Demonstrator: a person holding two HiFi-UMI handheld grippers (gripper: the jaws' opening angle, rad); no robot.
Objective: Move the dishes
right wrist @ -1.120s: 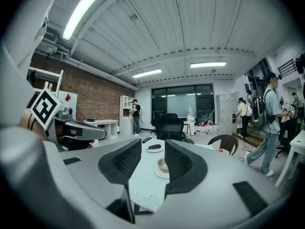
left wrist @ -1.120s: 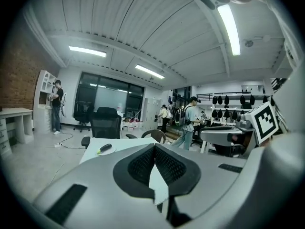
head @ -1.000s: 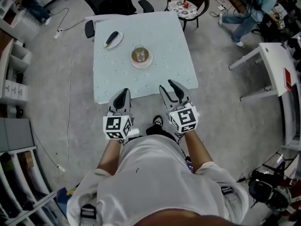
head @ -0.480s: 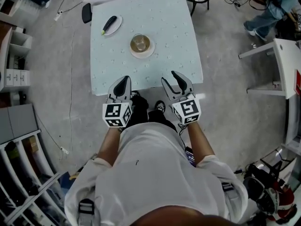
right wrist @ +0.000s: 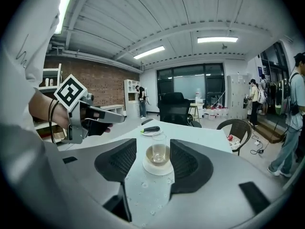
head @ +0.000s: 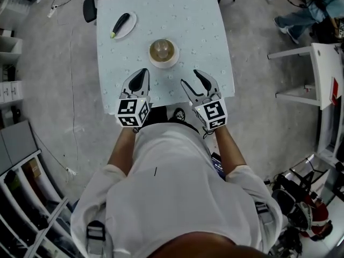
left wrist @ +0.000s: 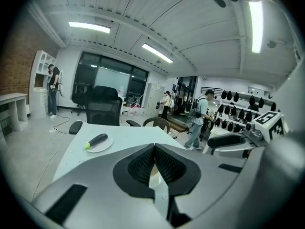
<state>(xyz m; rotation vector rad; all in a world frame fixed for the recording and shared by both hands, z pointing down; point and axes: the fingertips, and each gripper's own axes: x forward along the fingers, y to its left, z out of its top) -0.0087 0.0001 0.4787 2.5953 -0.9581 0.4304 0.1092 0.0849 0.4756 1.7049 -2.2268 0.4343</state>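
**Both grippers at the worktop's near edge, dishes untouched**

The left gripper (head: pixel 142 72) hangs over the near edge of the pale blue square worktop (head: pixel 193 26), its jaws pressed together on nothing. The right gripper (head: pixel 190 77) is beside it. Its jaws are spread, have just been opening, and hold nothing. A clear drinking glass (head: pixel 162 49) on a round cream saucer (head: pixel 171 61) stands ahead, apart from both grippers. A small white plate (head: pixel 130 28) carrying a dark long object with a yellow-green tip (head: pixel 120 24) lies near the far left corner

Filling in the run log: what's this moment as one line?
left gripper: jaws shut, empty | right gripper: jaws just opening, empty, facing glass on saucer | plate: far corner, untouched
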